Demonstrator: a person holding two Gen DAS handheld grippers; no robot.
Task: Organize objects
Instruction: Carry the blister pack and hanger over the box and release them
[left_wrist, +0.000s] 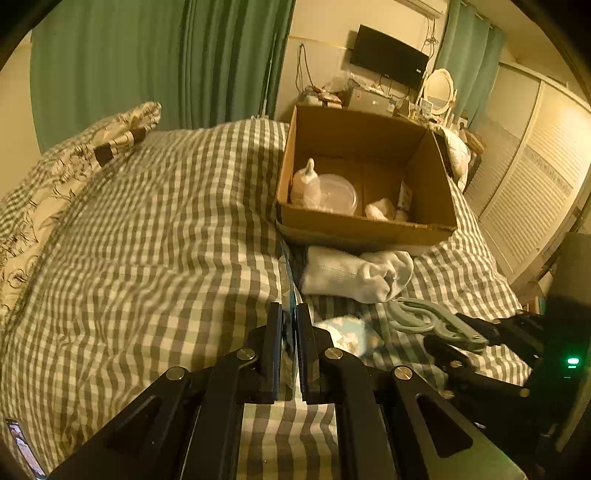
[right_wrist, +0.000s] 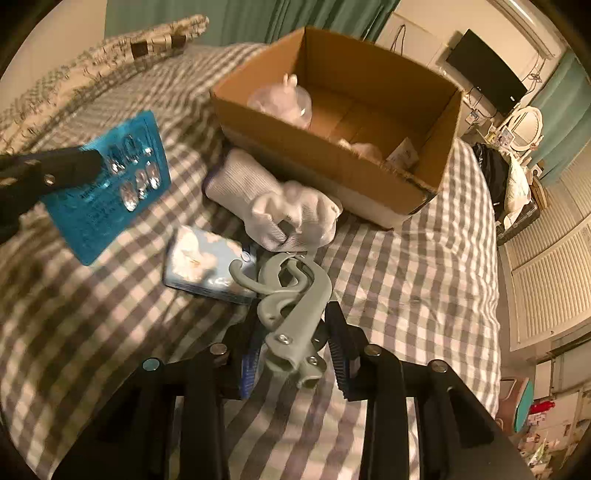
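My left gripper (left_wrist: 289, 317) is shut on a flat blue blister card (right_wrist: 110, 184), seen edge-on between its fingers and lifted above the checked bed. My right gripper (right_wrist: 295, 325) is closed around the handle of a grey-green hook hanger (right_wrist: 295, 306), which also shows in the left wrist view (left_wrist: 432, 321). An open cardboard box (left_wrist: 365, 225) stands on the bed beyond both grippers and holds a tied plastic bag (left_wrist: 304, 182), a clear lid (left_wrist: 338, 194) and white items. A white sock (left_wrist: 354, 273) lies before the box. A pale blue tissue pack (right_wrist: 207, 264) lies beside the hanger.
The checked duvet (left_wrist: 147, 240) covers the bed, with a patterned pillow (left_wrist: 74, 158) at the far left. Green curtains (left_wrist: 166, 62) hang behind. A TV (left_wrist: 388, 55), mirror and cluttered dresser stand at the back. White louvred wardrobe doors (left_wrist: 532, 192) line the right side.
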